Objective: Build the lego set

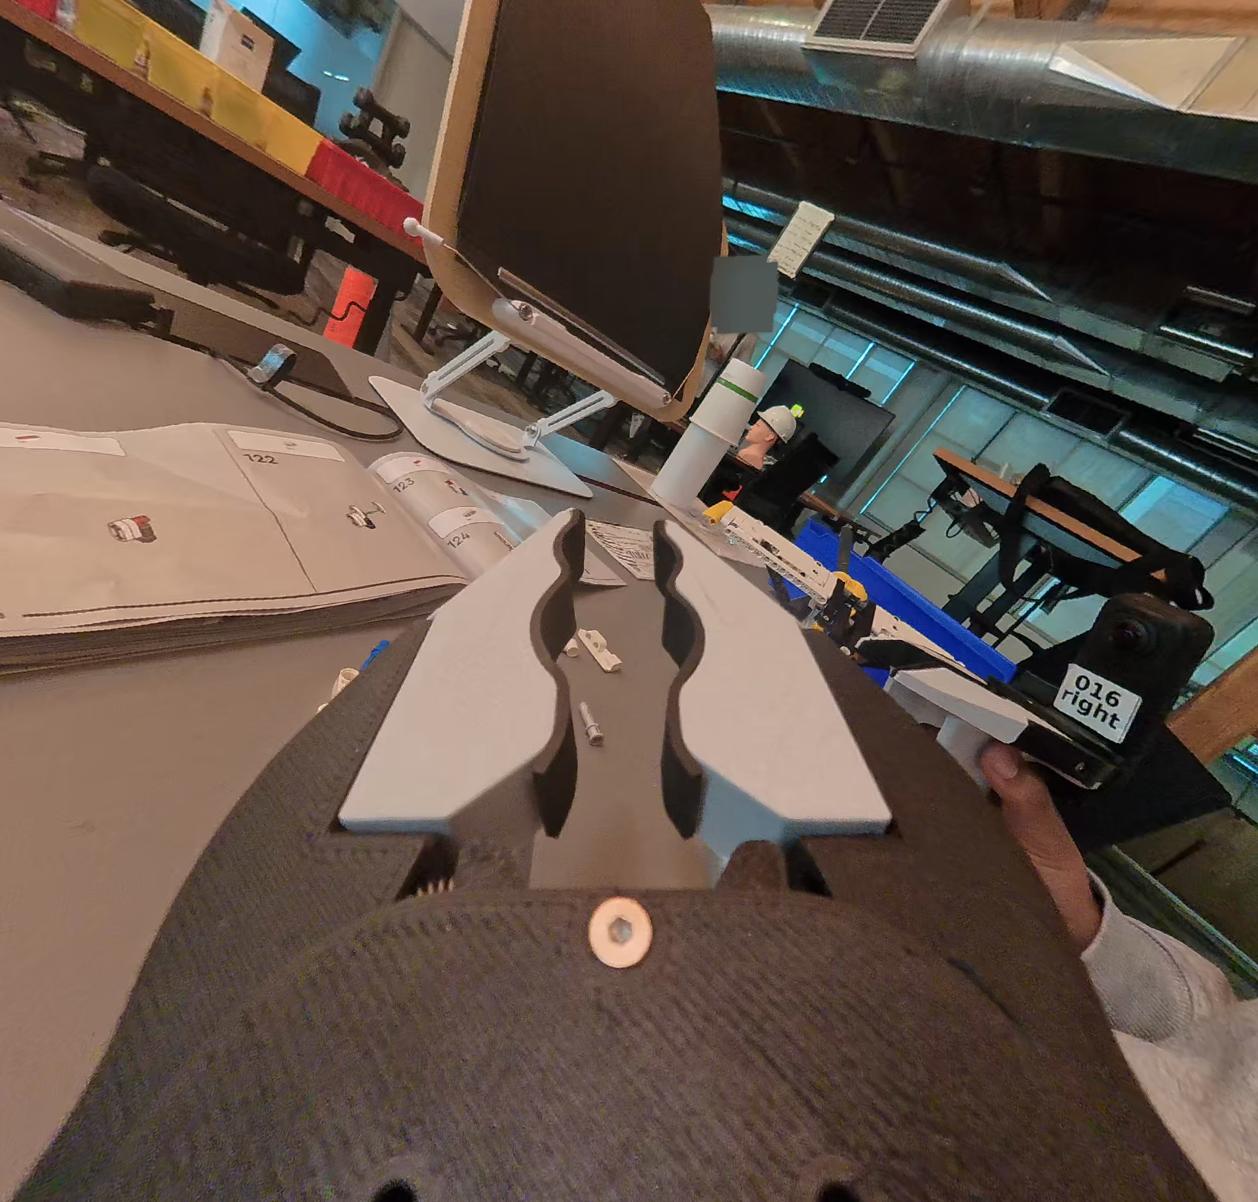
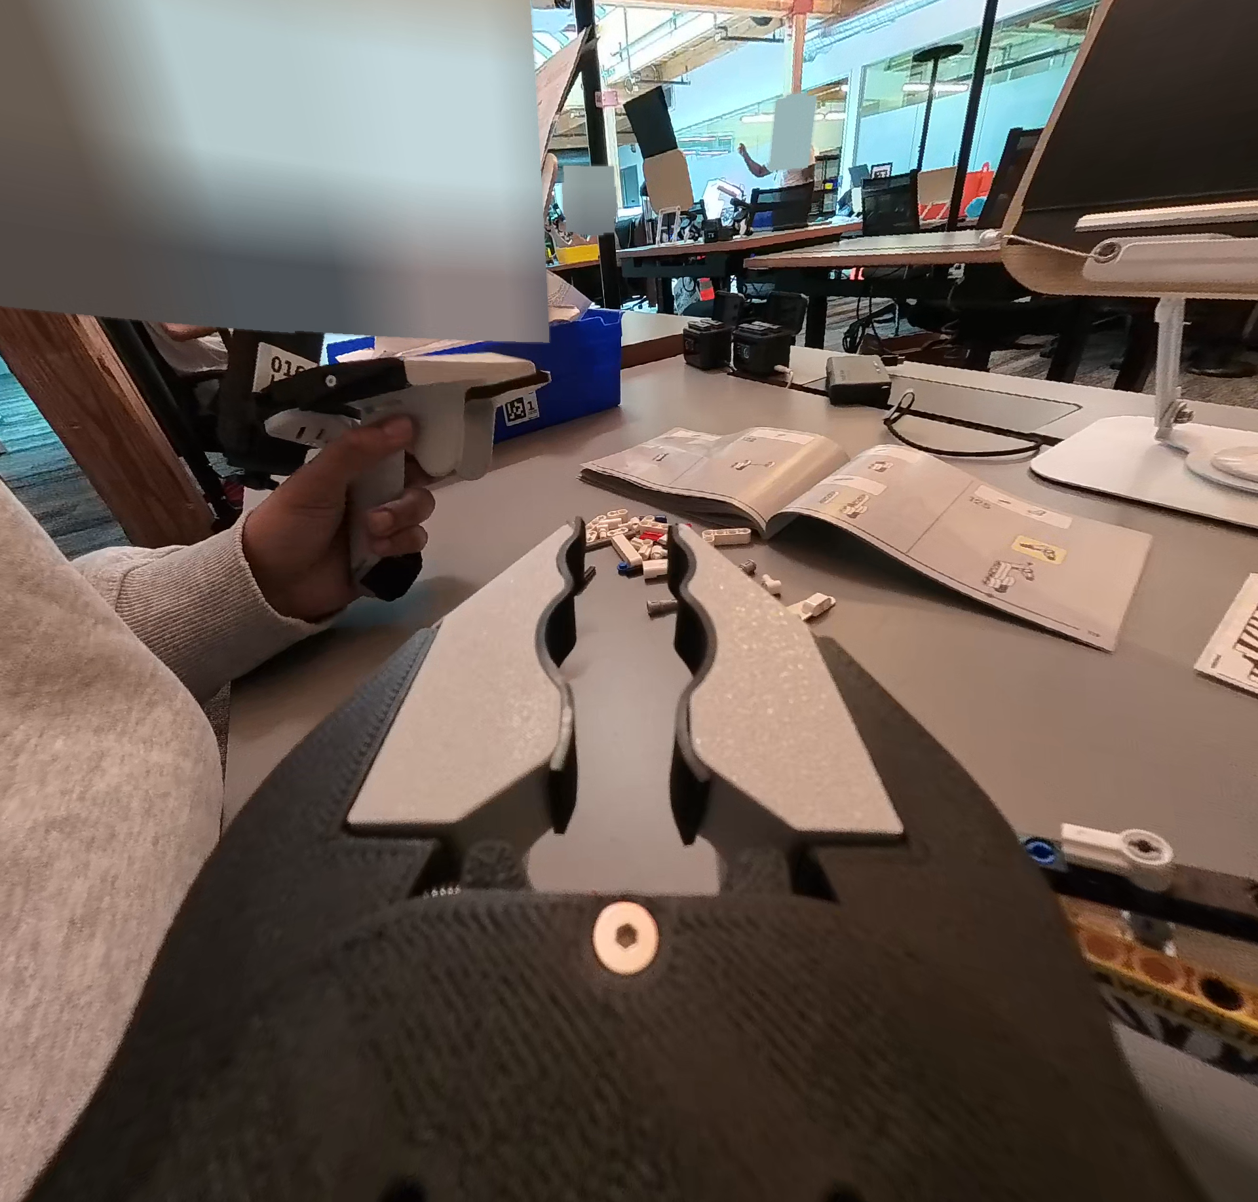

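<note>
Grey ribbed-cuff sweater sleeve (image 2: 136, 598); black textured gripper bodies, grey wavy-edged fingers (image 1: 476, 679), one silver screw (image 1: 619, 931) each

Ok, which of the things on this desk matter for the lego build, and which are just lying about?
For the build:
- pile of small white lego pieces
- small grey pin
- open paper instruction booklet
- partly built white and yellow lego model
- left gripper and right gripper, both jaws open and empty

Lying about:
- dark tablet on a white stand
- white cylindrical bottle
- blue plastic bin
</note>
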Motion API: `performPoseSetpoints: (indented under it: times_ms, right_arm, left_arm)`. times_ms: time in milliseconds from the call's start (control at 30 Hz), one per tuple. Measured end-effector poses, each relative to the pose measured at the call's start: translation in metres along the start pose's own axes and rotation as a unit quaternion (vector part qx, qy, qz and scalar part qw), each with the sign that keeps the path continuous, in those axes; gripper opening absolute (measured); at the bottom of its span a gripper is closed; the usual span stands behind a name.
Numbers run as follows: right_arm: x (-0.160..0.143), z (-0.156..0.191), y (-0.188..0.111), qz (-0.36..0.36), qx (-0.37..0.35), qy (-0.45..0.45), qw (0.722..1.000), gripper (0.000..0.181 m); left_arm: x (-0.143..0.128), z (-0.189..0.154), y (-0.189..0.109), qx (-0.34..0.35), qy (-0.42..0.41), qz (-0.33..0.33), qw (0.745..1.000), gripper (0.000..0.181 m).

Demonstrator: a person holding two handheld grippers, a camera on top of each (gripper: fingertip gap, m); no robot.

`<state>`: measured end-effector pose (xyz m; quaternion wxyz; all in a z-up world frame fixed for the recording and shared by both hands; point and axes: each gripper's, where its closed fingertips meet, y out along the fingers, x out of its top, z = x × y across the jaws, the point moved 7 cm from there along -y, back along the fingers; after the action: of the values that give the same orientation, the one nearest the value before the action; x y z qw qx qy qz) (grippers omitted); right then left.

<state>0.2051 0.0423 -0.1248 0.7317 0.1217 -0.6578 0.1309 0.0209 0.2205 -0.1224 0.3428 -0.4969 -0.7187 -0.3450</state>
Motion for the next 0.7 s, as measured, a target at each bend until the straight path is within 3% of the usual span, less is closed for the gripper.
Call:
performPoseSetpoints:
  times_ms: [200,300,433,567,700]
  right_arm:
    - [0.000,0.000,0.000,-0.001,0.000,0.000,1.000,0.022]
    - [0.000,0.000,-0.001,-0.003,0.000,0.002,1.000,0.022]
    - [0.001,-0.001,-0.002,-0.009,0.004,0.010,1.000,0.022]
    - [0.001,-0.001,-0.001,-0.007,0.008,0.017,1.000,0.023]
    - [0.004,-0.003,-0.004,-0.020,-0.009,0.000,1.000,0.022]
  left_arm:
    - [0.001,0.001,-0.001,0.001,-0.003,-0.003,1.000,0.022]
    - [0.007,0.010,-0.005,0.038,0.041,0.008,0.998,0.021]
    - [0.014,0.059,-0.019,0.176,0.154,0.157,0.959,0.023]
    - [0.008,0.065,-0.019,0.148,0.094,0.198,0.964,0.028]
    - [-0.017,0.065,-0.005,0.168,0.089,0.309,0.932,0.036]
